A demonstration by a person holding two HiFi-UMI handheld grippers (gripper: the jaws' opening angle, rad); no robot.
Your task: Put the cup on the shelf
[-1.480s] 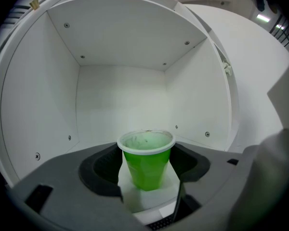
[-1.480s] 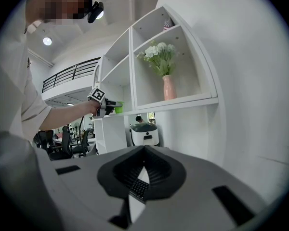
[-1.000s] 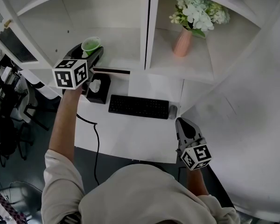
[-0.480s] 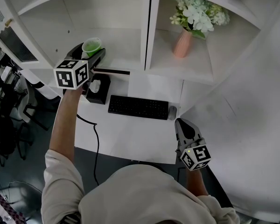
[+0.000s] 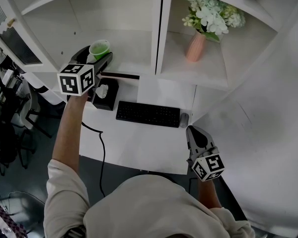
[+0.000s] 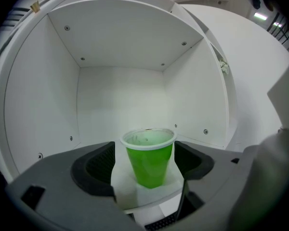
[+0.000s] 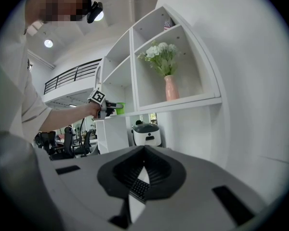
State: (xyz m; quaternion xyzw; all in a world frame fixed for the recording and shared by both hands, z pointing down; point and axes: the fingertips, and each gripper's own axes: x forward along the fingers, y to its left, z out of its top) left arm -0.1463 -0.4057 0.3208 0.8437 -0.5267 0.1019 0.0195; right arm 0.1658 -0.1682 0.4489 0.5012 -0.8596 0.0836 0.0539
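A green cup (image 5: 100, 48) (image 6: 149, 157) stands upright on the floor of the left shelf compartment (image 5: 131, 58), close to its front edge. My left gripper (image 5: 97, 54) (image 6: 147, 160) reaches into that compartment with one jaw on either side of the cup. Its jaws have just been opening, and a gap shows between each pad and the cup wall. My right gripper (image 5: 195, 134) (image 7: 144, 150) hangs low over the desk's right side, far from the shelf, shut and holding nothing. In the right gripper view the cup (image 7: 119, 108) shows small and far off.
A pink vase of pale flowers (image 5: 195, 45) fills the right compartment. On the white desk (image 5: 139, 145) lie a black keyboard (image 5: 148, 114), a mouse (image 5: 184, 119), a dark tissue box (image 5: 104, 95) and a black cable (image 5: 100, 148). Office chairs stand at the left.
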